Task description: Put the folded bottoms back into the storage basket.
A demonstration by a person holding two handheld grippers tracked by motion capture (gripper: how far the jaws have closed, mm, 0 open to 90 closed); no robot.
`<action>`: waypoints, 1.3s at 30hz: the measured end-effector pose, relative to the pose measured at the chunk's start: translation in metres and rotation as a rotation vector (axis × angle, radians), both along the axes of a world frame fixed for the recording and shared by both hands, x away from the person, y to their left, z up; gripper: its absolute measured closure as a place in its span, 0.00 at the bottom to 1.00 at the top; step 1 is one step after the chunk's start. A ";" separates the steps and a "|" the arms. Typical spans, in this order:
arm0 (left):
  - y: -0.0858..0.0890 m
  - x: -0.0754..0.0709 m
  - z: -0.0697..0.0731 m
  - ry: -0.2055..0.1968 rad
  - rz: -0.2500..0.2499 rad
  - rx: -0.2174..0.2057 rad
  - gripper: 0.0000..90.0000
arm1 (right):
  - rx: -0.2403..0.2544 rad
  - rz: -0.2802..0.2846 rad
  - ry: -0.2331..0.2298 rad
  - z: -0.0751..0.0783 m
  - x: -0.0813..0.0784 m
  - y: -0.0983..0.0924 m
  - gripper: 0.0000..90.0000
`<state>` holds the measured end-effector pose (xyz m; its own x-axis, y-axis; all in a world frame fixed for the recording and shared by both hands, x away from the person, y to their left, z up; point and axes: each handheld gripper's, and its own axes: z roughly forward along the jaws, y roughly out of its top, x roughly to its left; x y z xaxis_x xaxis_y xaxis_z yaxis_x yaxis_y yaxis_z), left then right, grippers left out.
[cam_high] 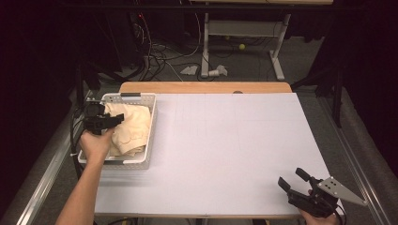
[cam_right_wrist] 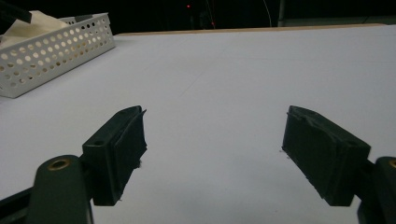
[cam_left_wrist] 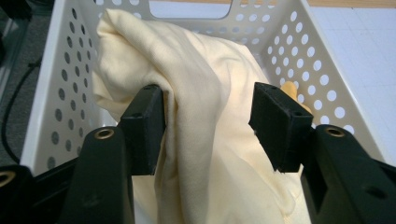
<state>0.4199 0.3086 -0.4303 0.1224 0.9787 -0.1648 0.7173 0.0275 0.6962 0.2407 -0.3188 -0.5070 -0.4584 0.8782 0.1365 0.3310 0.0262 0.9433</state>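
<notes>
Cream cloth [cam_left_wrist: 205, 121] lies bunched inside the white perforated basket [cam_left_wrist: 56, 70] at the worktop's [cam_high: 225, 150] left edge, a raised fold standing between your left hand-held gripper's [cam_left_wrist: 208, 128] jaws. Those jaws are parted: one pad touches the fold, the other stands clear, so nothing is pinched. You seem to be letting the cloth settle in the basket. Your right hand-held gripper [cam_right_wrist: 212, 154] waits spread wide and empty over the bare white sheet, well apart.
</notes>
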 end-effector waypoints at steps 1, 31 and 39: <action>0.001 -0.001 0.001 -0.002 0.001 -0.004 0.47 | 0.002 -0.003 0.000 0.000 0.000 0.000 0.24; -0.003 -0.041 0.027 -0.169 -0.100 -0.020 0.41 | -0.003 -0.003 -0.005 0.001 -0.002 0.000 0.24; -0.004 -0.051 0.031 -0.191 -0.128 -0.019 0.40 | -0.002 -0.004 -0.005 0.001 -0.002 0.000 0.24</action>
